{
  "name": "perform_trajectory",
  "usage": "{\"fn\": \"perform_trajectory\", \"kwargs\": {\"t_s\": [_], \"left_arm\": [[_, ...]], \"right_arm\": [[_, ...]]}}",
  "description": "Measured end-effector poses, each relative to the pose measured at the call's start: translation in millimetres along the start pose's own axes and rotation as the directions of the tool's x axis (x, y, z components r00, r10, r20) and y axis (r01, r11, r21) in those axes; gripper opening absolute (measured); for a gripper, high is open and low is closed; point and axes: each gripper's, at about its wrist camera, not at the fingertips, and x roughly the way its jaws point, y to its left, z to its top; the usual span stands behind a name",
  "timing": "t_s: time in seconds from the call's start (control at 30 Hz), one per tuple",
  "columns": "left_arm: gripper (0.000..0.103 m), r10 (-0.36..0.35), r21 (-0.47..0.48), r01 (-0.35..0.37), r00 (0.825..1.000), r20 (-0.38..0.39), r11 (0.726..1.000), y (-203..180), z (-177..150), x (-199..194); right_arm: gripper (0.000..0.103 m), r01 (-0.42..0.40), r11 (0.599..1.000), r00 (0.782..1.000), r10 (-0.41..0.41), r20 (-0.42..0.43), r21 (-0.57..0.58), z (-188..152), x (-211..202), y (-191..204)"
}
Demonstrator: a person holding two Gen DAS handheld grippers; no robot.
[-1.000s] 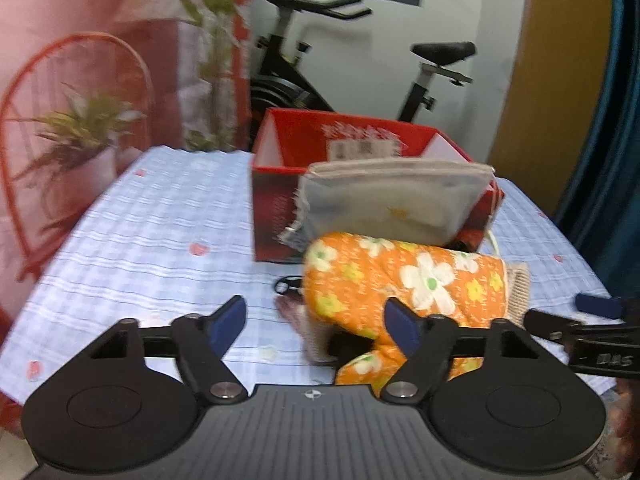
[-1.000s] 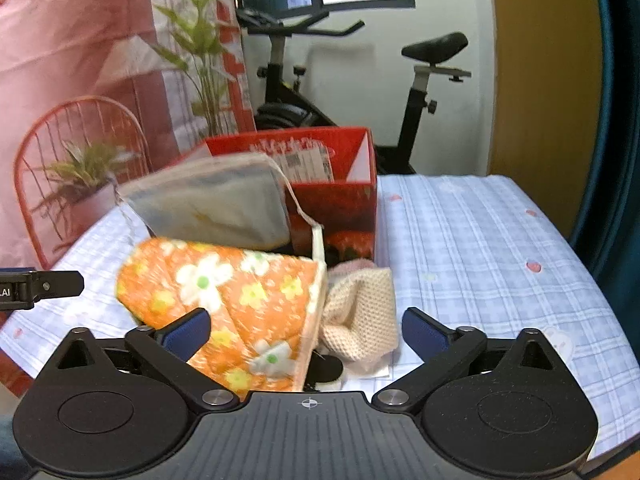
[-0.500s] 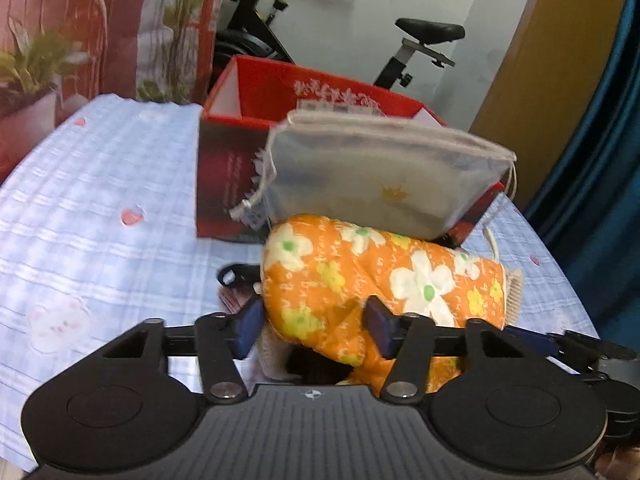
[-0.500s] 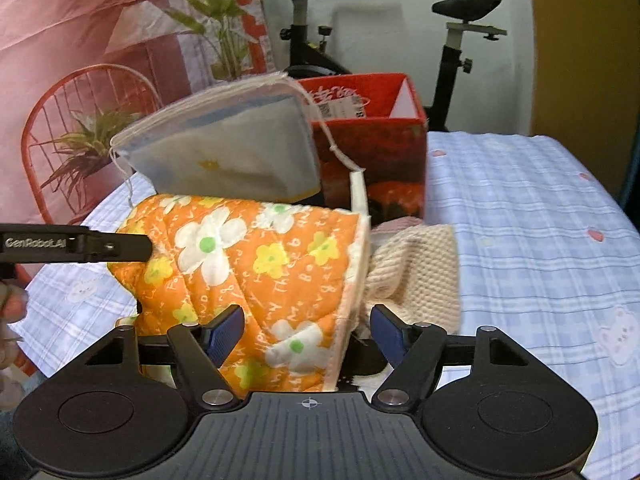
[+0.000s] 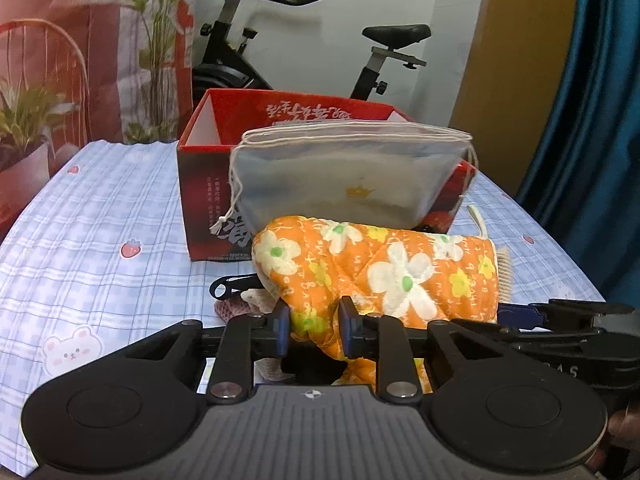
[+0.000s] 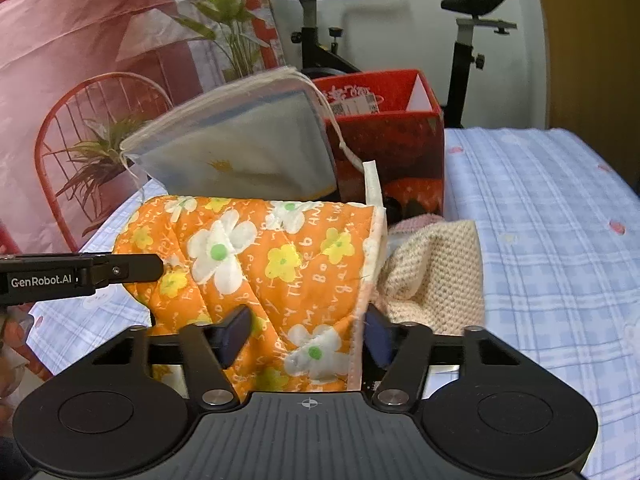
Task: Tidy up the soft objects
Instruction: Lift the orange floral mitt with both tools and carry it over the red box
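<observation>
Grab step: both tongs, left tongs (image 5: 313,328) and right tongs (image 6: 306,330), just closing, pinch mitt (image 5: 384,272). Next: lift together toward box (image 5: 208,184) at 12.

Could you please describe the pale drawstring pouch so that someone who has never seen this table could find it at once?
Start at the red box standing on the blue checked tablecloth. The pale drawstring pouch leans against the box's front, just above and behind the orange flowered mitt. Unlike the bright mitt and the beige knitted piece, it is plain greyish-white, with a cord rim and a small yellow crown mark.
</observation>
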Motion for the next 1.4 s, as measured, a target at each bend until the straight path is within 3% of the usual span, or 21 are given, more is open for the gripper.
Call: {"fn": "perform_trajectory", "kwargs": {"t_s": [0.17, 0.27, 0.43, 0.6, 0.8, 1.0, 1.1, 1.23, 1.4], "left_arm": [[0.023, 0.0, 0.006, 0.0, 1.0, 0.028, 1.0, -1, 0, -10], [0.023, -0.001, 0.022, 0.0, 0.998, 0.065, 1.0, -5, 2, -21], [0.023, -0.001, 0.042, -0.005, 0.99, 0.138, 0.999, -9, 12, -44], [0.023, -0.009, 0.095, -0.015, 0.97, 0.243, 0.995, -21, 39, -70], [0.023, -0.023, 0.123, -0.019, 0.941, 0.336, 0.992, -30, 92, -83], [0.023, -0.036, 0.139, -0.021, 0.918, 0.396, 0.99, -26, 143, -63], [0.023, -0.036, 0.117, -0.01, 0.919, 0.392, 0.993, -16, 167, -39], [0.023, 0.012, 0.112, -0.054, 0.937, 0.349, 0.992, -9, 194, 1], [0.023, 0.055, 0.117, -0.089, 0.962, 0.268, 0.989, 4, 193, 50]], "right_arm": [[0.023, 0.0, 1.0, 1.0, 0.0, 0.011, -0.001, -1, -11, -4], [0.014, -0.01, 1.0, 0.999, 0.011, 0.033, -0.02, 1, -22, 0], [0.013, -0.017, 0.997, 0.995, 0.024, 0.101, -0.075, 10, -44, 10], [0.013, -0.039, 0.996, 0.984, 0.052, 0.172, -0.083, 30, -69, 13], [0.013, -0.035, 0.988, 0.958, 0.076, 0.277, -0.149, 83, -97, 19], [0.013, -0.034, 0.976, 0.936, 0.106, 0.335, -0.213, 154, -98, 18], [0.013, -0.05, 0.974, 0.931, 0.125, 0.344, -0.221, 189, -82, 14], [0.013, -0.047, 0.967, 0.937, 0.13, 0.325, -0.249, 225, -44, 10], [0.013, -0.06, 0.964, 0.952, 0.133, 0.275, -0.259, 242, 17, 3]]}}
